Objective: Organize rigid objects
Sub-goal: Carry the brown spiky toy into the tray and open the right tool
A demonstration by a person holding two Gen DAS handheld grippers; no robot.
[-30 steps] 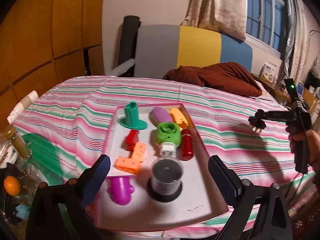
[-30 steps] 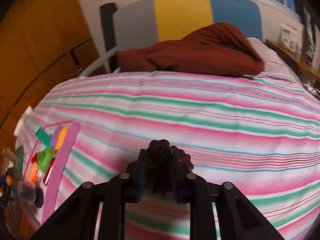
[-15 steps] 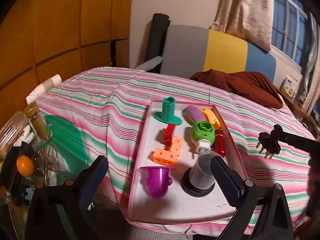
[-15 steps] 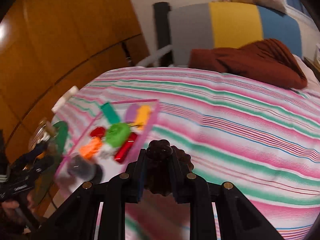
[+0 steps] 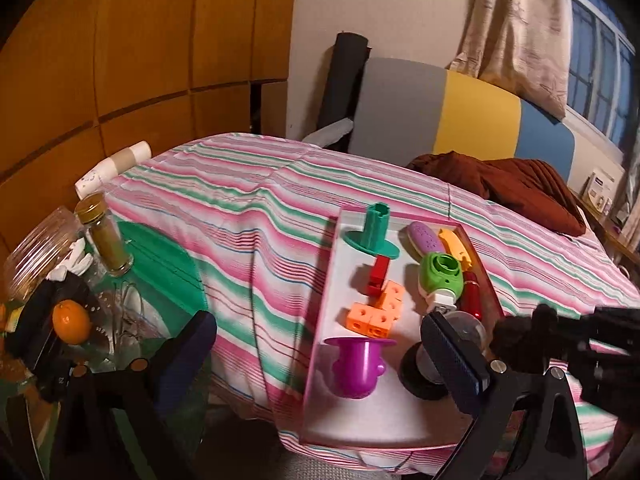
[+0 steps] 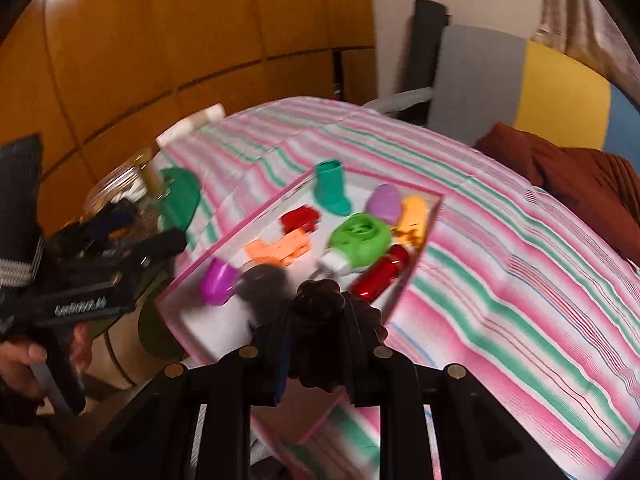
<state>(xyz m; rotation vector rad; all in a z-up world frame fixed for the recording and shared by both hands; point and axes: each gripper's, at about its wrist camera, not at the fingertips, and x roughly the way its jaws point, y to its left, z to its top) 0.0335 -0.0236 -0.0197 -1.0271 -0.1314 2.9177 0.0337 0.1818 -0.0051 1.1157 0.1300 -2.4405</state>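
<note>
- 2 hand-held grippers are seen over a bed covered with a pink, green and white striped blanket [image 5: 256, 208].
- At the far left of the left wrist view, a spice jar [image 5: 105, 240] with a gold lid is stood beside an orange fruit [image 5: 71, 321].
- The left gripper [image 5: 320, 356] is held with its jaws wide apart and nothing between them.
- A pink-rimmed white tray [image 5: 336, 280] is laid on the blanket; a teal flanged piece [image 5: 374, 232], orange cube blocks [image 5: 378, 312], a purple cup-shaped piece [image 5: 358, 368], a green round piece [image 5: 440, 274] and a red cylinder [image 5: 470, 296] are held in it.
- The right gripper [image 6: 320, 320] is closed on a dark lobed object [image 6: 322, 300], which is carried above the tray's near corner.
- A brown blanket [image 5: 516, 184] is heaped at the far right.
</note>
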